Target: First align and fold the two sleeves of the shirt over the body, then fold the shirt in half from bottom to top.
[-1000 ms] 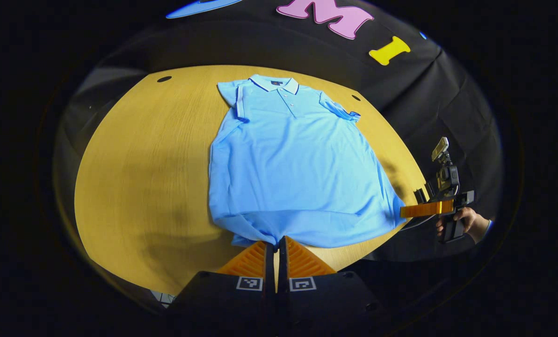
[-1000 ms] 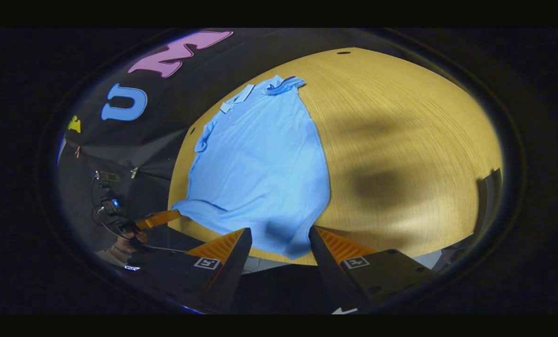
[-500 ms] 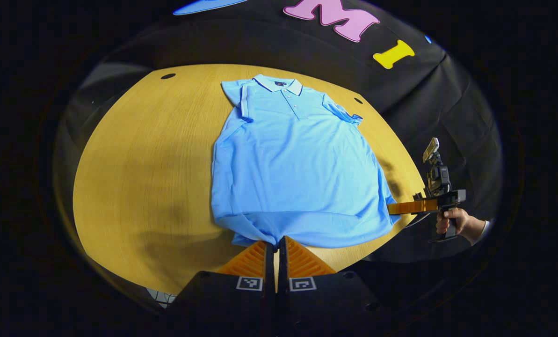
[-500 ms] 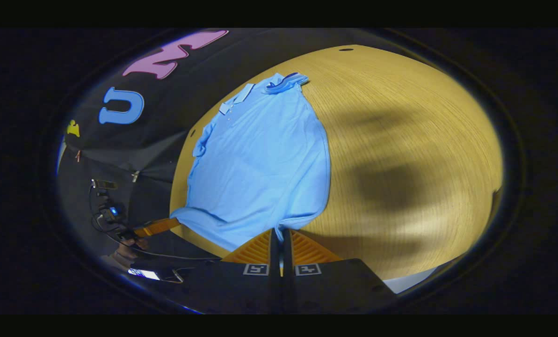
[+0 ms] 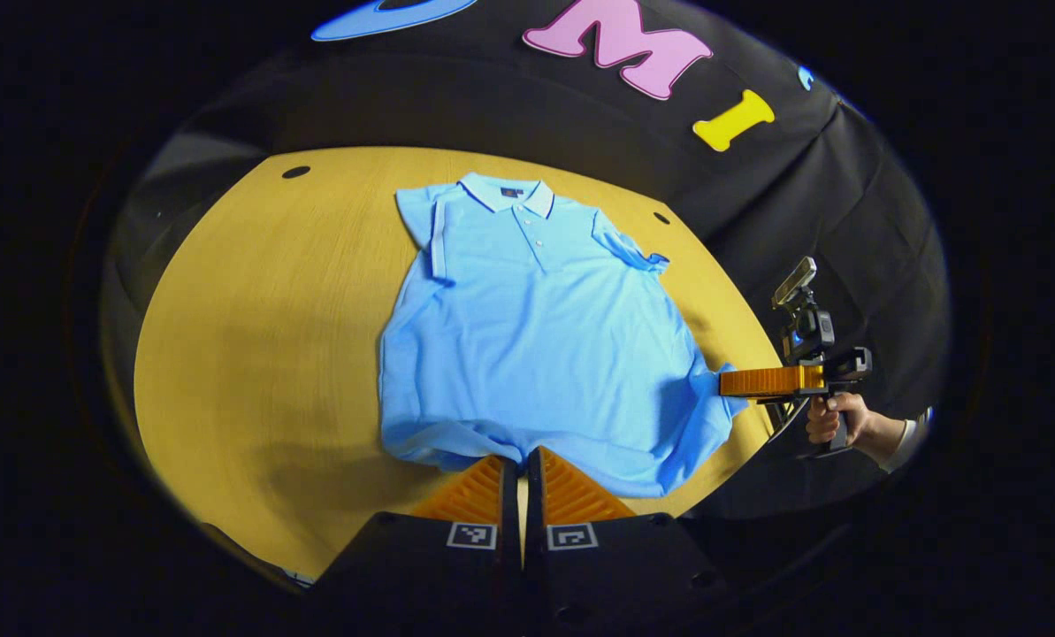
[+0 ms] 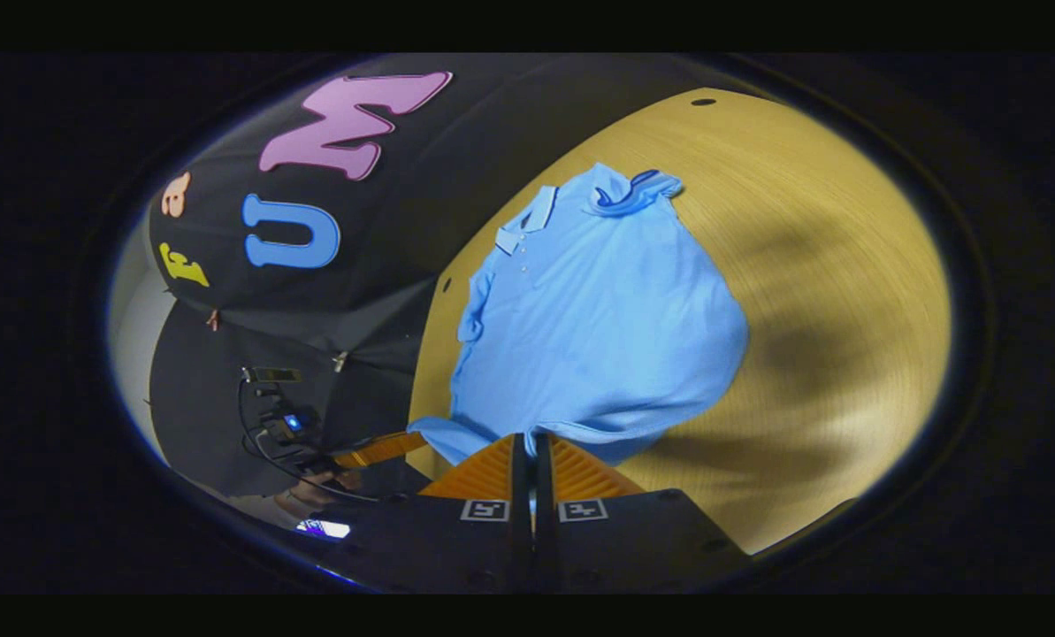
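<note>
A light blue polo shirt (image 5: 527,336) lies face up on the yellow wooden table (image 5: 262,336), its collar (image 5: 509,190) at the far side. Both short sleeves are turned in over the body. My left gripper (image 5: 523,462) is shut on the near hem, left of its middle. My right gripper (image 5: 727,382), held by a hand (image 5: 832,420), is shut on the hem's right corner, which is raised off the table. In the right gripper view the right gripper (image 6: 531,440) pinches the shirt (image 6: 598,327) at the hem, and the left gripper (image 6: 414,439) holds the other corner.
The table (image 6: 828,265) has bare wood to the left of the shirt in the left gripper view. Small dark holes (image 5: 295,172) sit near its far edge. Black cloth hangs behind and beside the table.
My right gripper was open around the hem corner a second ago and has shut on it. Both grippers have since lifted the hem and drawn it slightly toward the collar.
</note>
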`<state>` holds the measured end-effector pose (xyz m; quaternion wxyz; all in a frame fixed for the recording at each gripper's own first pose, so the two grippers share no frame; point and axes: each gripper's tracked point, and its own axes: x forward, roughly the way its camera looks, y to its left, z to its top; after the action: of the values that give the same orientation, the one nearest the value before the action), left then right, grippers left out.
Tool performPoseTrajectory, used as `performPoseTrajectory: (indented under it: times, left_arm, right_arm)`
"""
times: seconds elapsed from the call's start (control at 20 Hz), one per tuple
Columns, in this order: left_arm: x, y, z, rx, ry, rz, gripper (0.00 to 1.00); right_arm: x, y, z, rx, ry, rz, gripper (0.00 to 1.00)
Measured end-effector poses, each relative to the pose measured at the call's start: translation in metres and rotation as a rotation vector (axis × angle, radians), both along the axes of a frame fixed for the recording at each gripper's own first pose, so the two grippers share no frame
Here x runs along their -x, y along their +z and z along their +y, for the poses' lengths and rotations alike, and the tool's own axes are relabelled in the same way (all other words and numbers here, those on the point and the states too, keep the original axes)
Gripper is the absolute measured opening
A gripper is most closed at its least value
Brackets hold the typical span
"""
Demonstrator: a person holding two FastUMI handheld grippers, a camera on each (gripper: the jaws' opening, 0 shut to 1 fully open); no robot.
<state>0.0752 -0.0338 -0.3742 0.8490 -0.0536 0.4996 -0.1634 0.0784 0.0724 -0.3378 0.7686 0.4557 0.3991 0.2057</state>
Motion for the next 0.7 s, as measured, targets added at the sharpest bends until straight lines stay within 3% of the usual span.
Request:
performPoseTrajectory:
  times: [0.1, 0.15, 0.2, 0.3, 0.45, 0.5, 0.6, 0.7]
  left_arm:
    - [-0.026, 0.007, -0.004, 0.002, 0.001, -0.037, 0.06]
    - [-0.04, 0.012, -0.004, 0.004, 0.004, -0.057, 0.06]
    - [-0.058, 0.017, -0.005, 0.005, 0.014, -0.082, 0.06]
    - [-0.095, 0.031, -0.001, 0.012, 0.046, -0.137, 0.06]
    - [-0.161, 0.055, 0.008, 0.032, 0.121, -0.224, 0.06]
    - [-0.182, 0.064, 0.009, 0.051, 0.149, -0.246, 0.06]
    - [-0.226, 0.077, 0.008, 0.081, 0.204, -0.268, 0.06]
    - [-0.274, 0.072, 0.004, 0.04, 0.173, -0.31, 0.06]
  right_arm:
    - [-0.027, 0.011, -0.005, 0.007, -0.017, -0.043, 0.05]
    - [-0.044, 0.02, -0.008, 0.001, -0.037, -0.068, 0.0]
    - [-0.062, 0.032, -0.014, -0.01, -0.058, -0.095, 0.05]
    - [-0.102, 0.05, -0.031, 0.002, -0.104, -0.147, 0.0]
    - [-0.161, 0.076, -0.055, 0.043, -0.139, -0.229, 0.05]
    - [-0.184, 0.083, -0.062, 0.058, -0.148, -0.25, 0.11]
    - [-0.23, 0.099, -0.075, 0.074, -0.172, -0.292, 0.11]
    - [-0.272, 0.101, -0.084, 0.114, -0.177, -0.322, 0.0]
